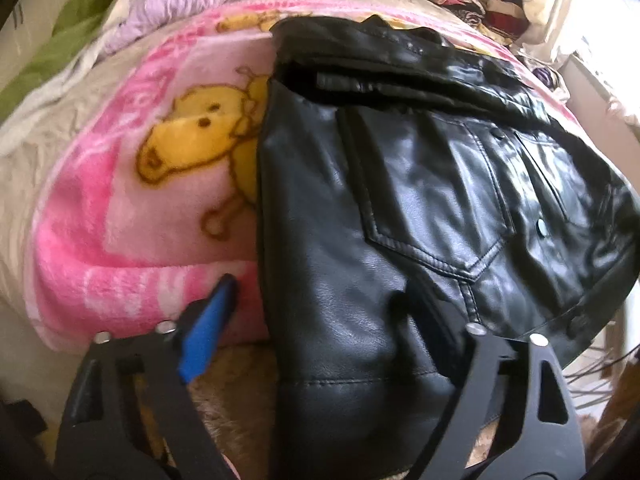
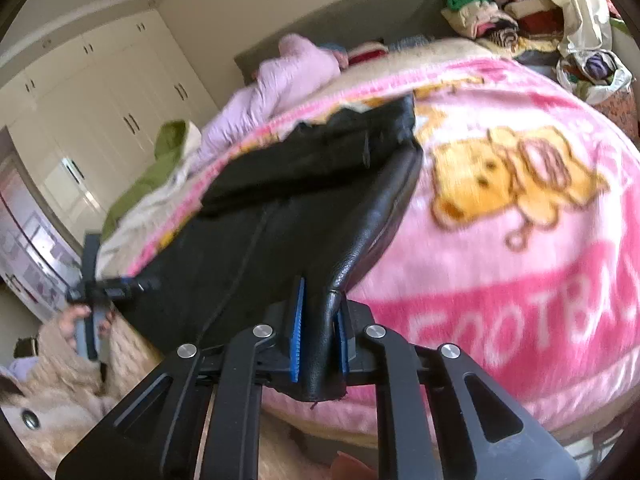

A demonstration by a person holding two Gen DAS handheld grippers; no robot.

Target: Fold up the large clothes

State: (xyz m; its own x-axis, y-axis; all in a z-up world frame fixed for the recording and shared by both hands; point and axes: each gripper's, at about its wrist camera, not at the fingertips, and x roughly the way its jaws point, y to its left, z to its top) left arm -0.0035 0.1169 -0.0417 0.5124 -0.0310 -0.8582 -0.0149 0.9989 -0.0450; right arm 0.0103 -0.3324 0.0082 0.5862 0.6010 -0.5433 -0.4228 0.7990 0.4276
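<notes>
Bare pink cartoon-print fleece blanket [image 2: 520, 280] lies open beside the black leather jacket [image 1: 400, 200]; lilac padded coat [image 2: 280, 80] and piled folded clothes [image 2: 500, 12] crowd the bed's far end.

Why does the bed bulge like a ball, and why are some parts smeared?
Fisheye lenses in both wrist views bend the pink blanket; the right wrist view looks motion-blurred; in the left wrist view window light blows out the top-right corner and glares on the black leather jacket.
</notes>
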